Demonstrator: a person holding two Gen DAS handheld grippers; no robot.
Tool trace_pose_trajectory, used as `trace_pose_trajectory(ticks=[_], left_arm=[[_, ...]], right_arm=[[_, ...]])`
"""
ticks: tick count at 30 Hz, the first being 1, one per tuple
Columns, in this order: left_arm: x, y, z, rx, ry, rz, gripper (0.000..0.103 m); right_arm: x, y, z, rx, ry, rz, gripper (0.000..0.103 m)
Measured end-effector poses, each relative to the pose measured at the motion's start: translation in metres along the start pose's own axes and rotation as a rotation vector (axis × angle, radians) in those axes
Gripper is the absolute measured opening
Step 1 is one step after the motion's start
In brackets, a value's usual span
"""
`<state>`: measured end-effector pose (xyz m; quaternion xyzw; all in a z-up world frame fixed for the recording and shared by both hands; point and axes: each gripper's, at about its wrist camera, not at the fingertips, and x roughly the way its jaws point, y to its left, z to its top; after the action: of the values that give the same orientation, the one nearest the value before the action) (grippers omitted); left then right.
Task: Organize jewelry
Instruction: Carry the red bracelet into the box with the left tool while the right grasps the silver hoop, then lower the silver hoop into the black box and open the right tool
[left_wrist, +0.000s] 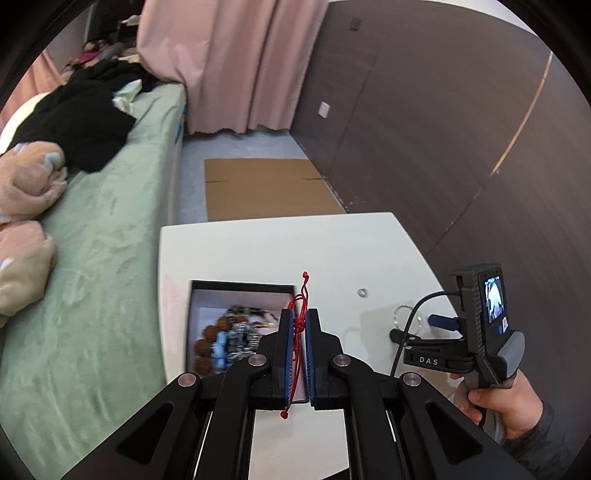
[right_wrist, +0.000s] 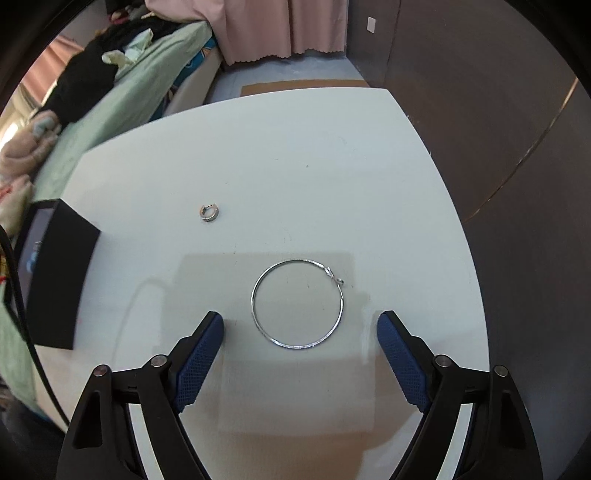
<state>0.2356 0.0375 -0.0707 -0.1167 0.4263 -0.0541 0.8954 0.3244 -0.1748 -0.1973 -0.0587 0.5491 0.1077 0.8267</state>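
Red cord bracelet pinched between the blue pads of the left gripper, jaws nearly closed on it; knotted ends stick out past the fingertips and a loose tail hangs down behind the pads. Left gripper tilts downward, held above the white table, its tips over the right edge of the black box. Box holds brown beads and a blue-and-silver tangle, blurred. Thin silver hoop lies flat on the table, clasp at its upper right, between and just ahead of the blue fingers of the right gripper. Right jaws stand wide, nothing between the pads, not touching the hoop; gripper points steeply down at the table. Person's right hand wraps the handle, sleeve at the wrist. Small silver ring sits apart, farther out toward the box. Green bed beside the table.
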Motion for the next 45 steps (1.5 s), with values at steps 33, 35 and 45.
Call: trace_pose_trajectory(ticks=[33,35,45], left_arm=[[-0.007,0.067,-0.002,-0.25,0.004,-0.025,0.074],[-0.01,0.073,-0.004,-0.26,0.004,-0.013,0.074],[-0.026,0.1,-0.016,-0.315,-0.015,0.007,0.074]], right_arm=[[-0.08,0.032,0.025,-0.017,-0.135,0.236,0.05],[-0.083,0.045,0.032,-0.034,-0.143,0.264,0.05],[-0.09,0.102,0.048,-0.102,-0.138,0.373,0.05]])
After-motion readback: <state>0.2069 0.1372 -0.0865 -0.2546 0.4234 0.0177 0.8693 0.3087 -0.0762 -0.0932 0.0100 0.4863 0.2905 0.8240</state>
